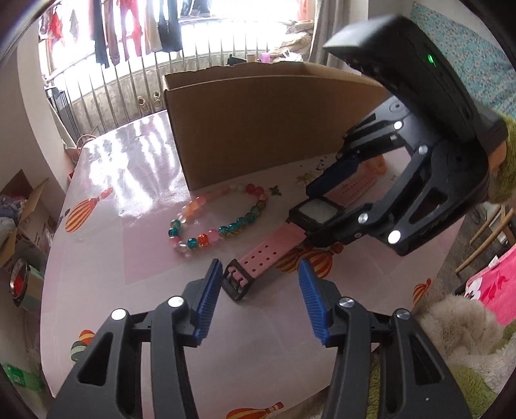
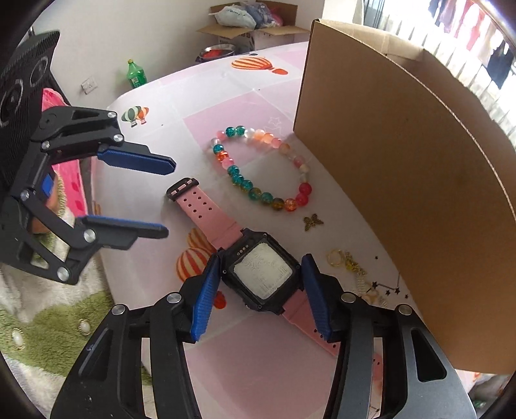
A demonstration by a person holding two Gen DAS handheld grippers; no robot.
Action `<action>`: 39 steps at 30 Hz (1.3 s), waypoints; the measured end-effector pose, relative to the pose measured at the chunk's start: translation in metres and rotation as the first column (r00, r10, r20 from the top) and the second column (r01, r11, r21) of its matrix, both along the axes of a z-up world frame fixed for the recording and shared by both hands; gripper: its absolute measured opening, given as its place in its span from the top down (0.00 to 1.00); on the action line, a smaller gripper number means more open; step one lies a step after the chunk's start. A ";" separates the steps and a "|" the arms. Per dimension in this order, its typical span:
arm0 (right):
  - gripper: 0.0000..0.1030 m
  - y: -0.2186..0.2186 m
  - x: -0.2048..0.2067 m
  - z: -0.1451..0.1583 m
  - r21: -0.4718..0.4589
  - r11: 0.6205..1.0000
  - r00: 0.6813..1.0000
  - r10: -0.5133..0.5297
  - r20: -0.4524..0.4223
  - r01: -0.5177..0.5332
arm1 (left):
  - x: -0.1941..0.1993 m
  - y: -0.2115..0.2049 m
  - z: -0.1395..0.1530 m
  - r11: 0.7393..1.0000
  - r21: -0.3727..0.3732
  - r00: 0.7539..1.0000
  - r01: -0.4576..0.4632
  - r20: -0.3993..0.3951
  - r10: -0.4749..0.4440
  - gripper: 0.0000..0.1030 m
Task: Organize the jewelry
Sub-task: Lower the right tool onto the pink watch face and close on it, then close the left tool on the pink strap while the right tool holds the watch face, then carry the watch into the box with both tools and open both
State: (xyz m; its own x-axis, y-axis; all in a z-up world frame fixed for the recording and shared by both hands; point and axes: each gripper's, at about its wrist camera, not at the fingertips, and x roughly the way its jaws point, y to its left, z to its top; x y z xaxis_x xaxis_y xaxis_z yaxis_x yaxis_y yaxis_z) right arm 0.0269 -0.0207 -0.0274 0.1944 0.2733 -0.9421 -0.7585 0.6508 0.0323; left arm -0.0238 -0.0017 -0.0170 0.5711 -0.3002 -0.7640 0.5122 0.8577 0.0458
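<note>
On the balloon-print table (image 2: 154, 135), the right gripper (image 2: 261, 283) clamps the watch (image 2: 262, 277) case; its strap runs toward the left gripper (image 1: 259, 301), jaws apart.

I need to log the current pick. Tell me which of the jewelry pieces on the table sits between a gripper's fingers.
The pink-strapped watch: the right gripper brackets its black case. The bead bracelet and butterfly charm lie free.

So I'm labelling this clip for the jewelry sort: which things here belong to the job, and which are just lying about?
Belongs to the job:
pink watch
bead bracelet
butterfly charm
gold trinkets
cardboard box
right gripper, jaws around the watch case
left gripper, open

Lying about:
green bottle
box of clothes
</note>
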 end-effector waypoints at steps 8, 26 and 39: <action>0.53 -0.003 0.016 0.000 0.083 0.996 0.962 0.041 -0.269 -0.019 | -0.011 -0.012 -0.005 0.993 0.098 0.995 0.058 0.080 -0.067 0.49; 0.66 -0.046 -0.018 0.007 0.074 0.993 0.995 -0.097 -0.004 0.097 | 0.052 0.029 -0.010 0.977 -0.199 0.964 -0.074 -0.264 0.019 0.95; 0.99 -0.062 -0.044 0.069 0.251 0.952 0.910 -0.252 0.330 0.172 | 0.038 0.030 0.063 0.971 -0.224 0.994 -0.079 -0.087 0.060 0.96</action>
